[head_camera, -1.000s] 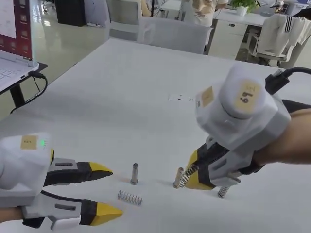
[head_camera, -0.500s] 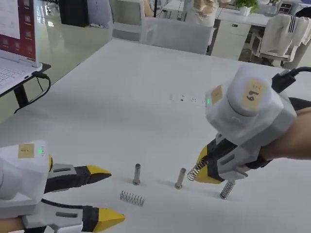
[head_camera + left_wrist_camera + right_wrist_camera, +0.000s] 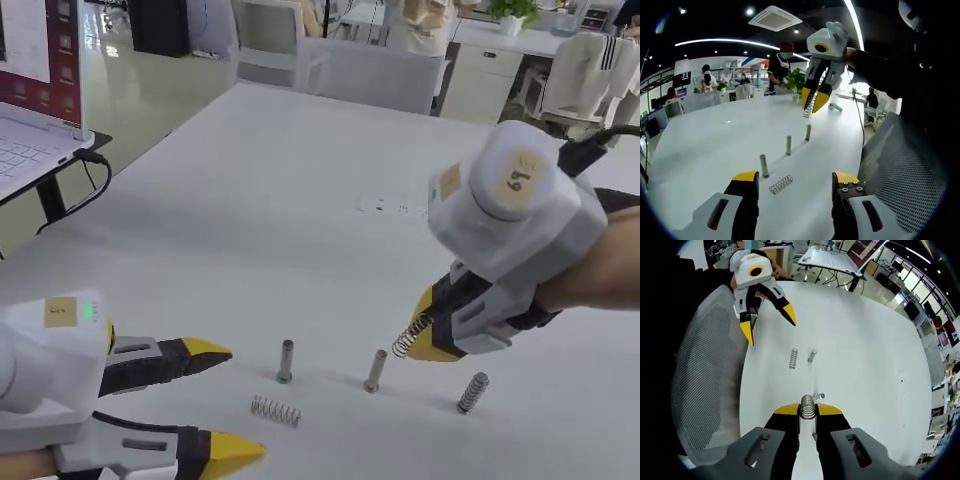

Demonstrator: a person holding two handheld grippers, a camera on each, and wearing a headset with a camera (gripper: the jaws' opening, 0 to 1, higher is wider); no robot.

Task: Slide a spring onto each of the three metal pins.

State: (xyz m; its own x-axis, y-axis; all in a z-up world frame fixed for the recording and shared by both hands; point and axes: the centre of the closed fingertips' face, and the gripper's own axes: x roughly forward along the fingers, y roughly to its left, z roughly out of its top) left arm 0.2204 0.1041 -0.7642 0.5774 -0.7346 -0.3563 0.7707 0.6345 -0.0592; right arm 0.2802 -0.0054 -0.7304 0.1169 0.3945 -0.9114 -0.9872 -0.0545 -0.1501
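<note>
White office desk (image 3: 300,200). Right of centre, the right gripper (image 3: 428,340) clenches a tilted spring (image 3: 408,337) just above a pin (image 3: 376,369); misaligned, it may snag.

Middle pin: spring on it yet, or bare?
Bare. The middle pin stands upright with no coil on it; the right gripper holds a spring near its top.

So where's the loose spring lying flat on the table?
In the head view the loose spring lies low and left of centre, just beyond the left gripper, near the leftmost pin.
</note>
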